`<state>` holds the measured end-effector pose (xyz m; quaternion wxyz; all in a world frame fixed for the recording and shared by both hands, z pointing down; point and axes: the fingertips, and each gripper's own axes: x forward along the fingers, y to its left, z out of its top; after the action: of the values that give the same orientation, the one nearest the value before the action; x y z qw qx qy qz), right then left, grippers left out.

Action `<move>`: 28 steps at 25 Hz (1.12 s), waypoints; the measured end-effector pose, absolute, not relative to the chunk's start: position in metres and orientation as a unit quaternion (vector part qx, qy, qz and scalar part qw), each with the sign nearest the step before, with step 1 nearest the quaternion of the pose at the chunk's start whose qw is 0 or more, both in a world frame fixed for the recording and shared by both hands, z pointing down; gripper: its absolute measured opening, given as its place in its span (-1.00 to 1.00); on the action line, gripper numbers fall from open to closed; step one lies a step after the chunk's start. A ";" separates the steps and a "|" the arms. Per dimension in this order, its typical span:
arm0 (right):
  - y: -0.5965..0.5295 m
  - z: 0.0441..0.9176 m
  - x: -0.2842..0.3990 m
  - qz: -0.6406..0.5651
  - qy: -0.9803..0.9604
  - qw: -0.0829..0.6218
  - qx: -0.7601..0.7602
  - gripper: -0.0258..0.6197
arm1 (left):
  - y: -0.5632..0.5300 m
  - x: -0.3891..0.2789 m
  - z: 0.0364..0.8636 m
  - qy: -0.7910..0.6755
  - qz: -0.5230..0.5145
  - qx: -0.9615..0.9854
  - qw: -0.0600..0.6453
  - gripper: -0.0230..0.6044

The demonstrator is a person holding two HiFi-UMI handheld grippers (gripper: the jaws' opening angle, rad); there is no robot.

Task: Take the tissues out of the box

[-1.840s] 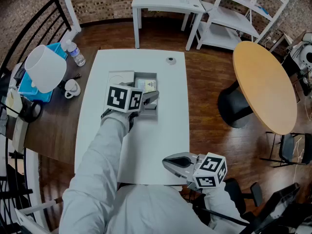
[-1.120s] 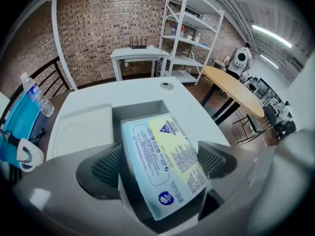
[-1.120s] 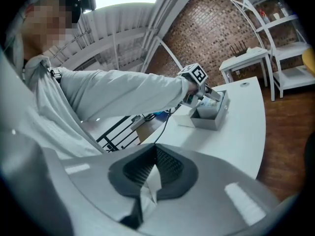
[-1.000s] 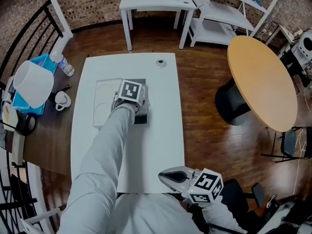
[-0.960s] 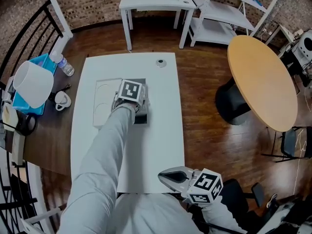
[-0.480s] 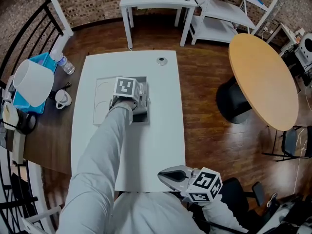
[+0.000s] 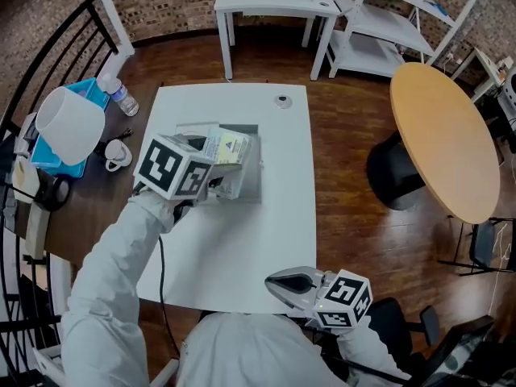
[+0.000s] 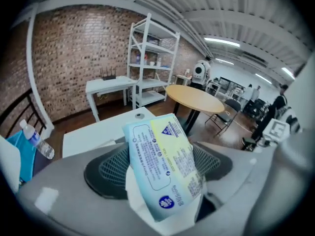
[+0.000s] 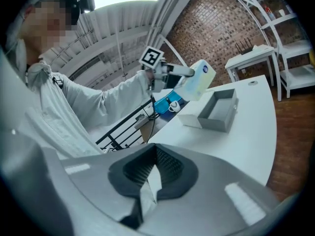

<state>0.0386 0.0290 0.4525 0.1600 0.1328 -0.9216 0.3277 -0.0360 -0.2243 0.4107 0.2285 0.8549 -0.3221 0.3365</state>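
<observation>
Tissue pack (image 8: 165, 168), pale blue-and-yellow printed wrapper

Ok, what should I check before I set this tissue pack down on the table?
1. Grip: ok. The tissue pack sits between the jaws of the left hand-held gripper.
2. Pack out of the box: ok. The right gripper view shows it in the air above the box.
3. Nothing left in the box: cannot tell. Its inside shows only in part.
4. Free spot on the table: ok. The near half is bare.
5. Right hand-held gripper out of the way: ok. It is shut, empty, and at the table's near edge.
</observation>
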 end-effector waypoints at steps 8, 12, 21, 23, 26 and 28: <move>0.038 0.453 0.022 0.331 -0.920 0.173 0.121 -0.91 | -0.073 -0.062 0.481 -0.213 0.435 0.839 0.246 0.39; 0.042 0.454 0.014 0.326 -0.921 0.178 0.120 -0.91 | -0.044 -0.069 0.544 -0.210 0.472 0.818 0.253 0.40; 0.051 0.445 0.003 0.315 -0.922 0.183 0.130 -0.91 | -0.044 -0.069 0.560 -0.228 0.443 0.830 0.250 0.44; 0.052 0.443 0.005 0.313 -0.922 0.182 0.135 -0.91 | -0.044 -0.074 0.531 -0.239 0.415 0.845 0.238 0.44; 0.051 0.440 0.008 0.309 -0.924 0.175 0.144 -0.91 | -0.032 -0.082 0.471 -0.244 0.349 0.883 0.199 0.24; 0.050 0.434 0.009 0.306 -0.926 0.167 0.146 -0.91 | -0.016 -0.085 0.428 -0.239 0.293 0.911 0.165 -0.31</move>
<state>0.0093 0.0495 0.4343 0.1672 0.1459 -0.9259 0.3058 -0.0852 -0.0159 0.4281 0.1654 0.9108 -0.2390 0.2931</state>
